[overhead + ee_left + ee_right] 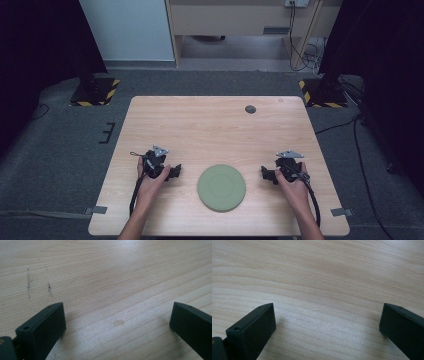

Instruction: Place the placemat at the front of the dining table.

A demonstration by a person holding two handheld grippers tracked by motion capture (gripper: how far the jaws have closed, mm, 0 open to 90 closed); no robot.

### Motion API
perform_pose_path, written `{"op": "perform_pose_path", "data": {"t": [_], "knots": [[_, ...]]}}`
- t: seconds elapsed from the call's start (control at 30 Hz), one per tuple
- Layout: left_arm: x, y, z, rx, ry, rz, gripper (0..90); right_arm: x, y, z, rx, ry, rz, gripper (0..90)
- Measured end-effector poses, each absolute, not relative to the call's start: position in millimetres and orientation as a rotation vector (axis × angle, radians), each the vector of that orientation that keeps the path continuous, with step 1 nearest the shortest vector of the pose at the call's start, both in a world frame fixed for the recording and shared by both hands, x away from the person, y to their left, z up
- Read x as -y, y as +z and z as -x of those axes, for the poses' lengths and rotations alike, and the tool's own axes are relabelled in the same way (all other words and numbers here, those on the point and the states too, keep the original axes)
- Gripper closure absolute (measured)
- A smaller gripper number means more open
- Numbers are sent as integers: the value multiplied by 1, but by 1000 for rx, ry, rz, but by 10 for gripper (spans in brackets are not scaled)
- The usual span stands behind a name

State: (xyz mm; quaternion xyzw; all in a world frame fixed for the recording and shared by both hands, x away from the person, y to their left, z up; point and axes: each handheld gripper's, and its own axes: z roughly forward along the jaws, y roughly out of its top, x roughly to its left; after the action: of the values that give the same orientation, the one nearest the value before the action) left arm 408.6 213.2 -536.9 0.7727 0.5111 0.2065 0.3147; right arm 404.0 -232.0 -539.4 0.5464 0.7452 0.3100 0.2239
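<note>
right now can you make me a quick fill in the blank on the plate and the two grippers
1. The green plate lies on the wooden ____.
2. The plate sits ____ the left gripper and the right gripper.
3. In both gripper views the fingers stand wide ____ over bare wood.
4. The plate holds ____.

Missing words: table; between; open; nothing
</note>
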Motion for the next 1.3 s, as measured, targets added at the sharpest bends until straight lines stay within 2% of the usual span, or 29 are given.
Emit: {"op": "perform_pose_path", "data": {"t": [0.3, 1.0, 1.3], "knots": [[-215, -535, -406, -1336, 535, -2026, 25, 233, -533, -397, -2083, 914, -1467, 50], [-216, -520, -387, -1246, 529, -2003, 23, 234, -515, -379, -2139, 995, -1373, 51], [-217, -518, -376, -1225, 501, -1976, 26, 218, -511, -365, -2160, 1011, -1287, 58]]}}
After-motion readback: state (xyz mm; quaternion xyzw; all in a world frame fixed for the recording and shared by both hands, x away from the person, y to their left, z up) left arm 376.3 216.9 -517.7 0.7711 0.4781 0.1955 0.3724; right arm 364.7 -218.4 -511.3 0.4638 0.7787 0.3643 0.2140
